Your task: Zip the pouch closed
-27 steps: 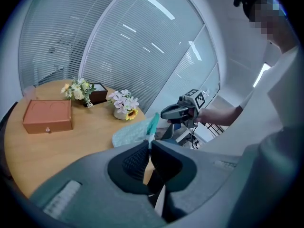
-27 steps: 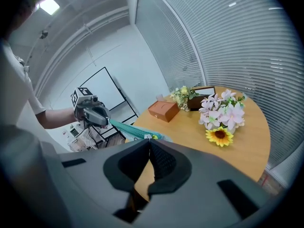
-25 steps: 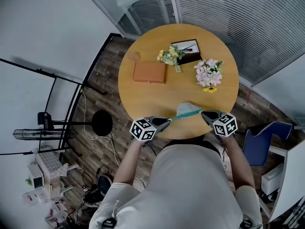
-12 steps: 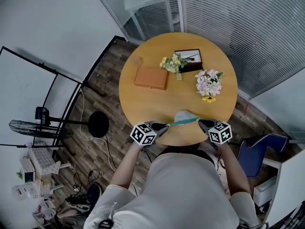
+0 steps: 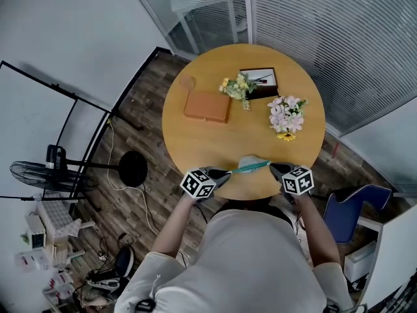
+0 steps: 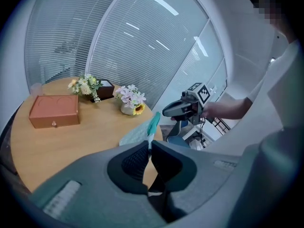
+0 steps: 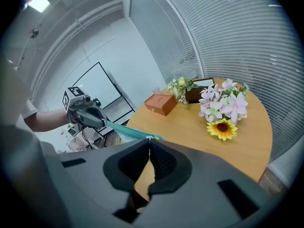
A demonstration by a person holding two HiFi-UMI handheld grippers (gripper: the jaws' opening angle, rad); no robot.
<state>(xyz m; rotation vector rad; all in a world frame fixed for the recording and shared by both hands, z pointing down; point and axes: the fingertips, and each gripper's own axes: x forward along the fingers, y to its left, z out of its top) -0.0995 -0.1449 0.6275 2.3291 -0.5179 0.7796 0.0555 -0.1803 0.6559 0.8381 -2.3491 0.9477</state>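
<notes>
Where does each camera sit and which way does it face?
Head view: on the person's head, looking steeply down at the round table; torso and forearms show.
Left gripper view: on the left hand-held gripper, facing across the pouch to the right hand-held gripper; own shut jaws show.
Right gripper view: the mirror, facing back.
Both gripper views share pouch and brown box.

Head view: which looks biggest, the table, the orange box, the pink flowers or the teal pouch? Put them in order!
1. table
2. orange box and pink flowers: they look about the same size, so no ranking
3. teal pouch, the smallest
</notes>
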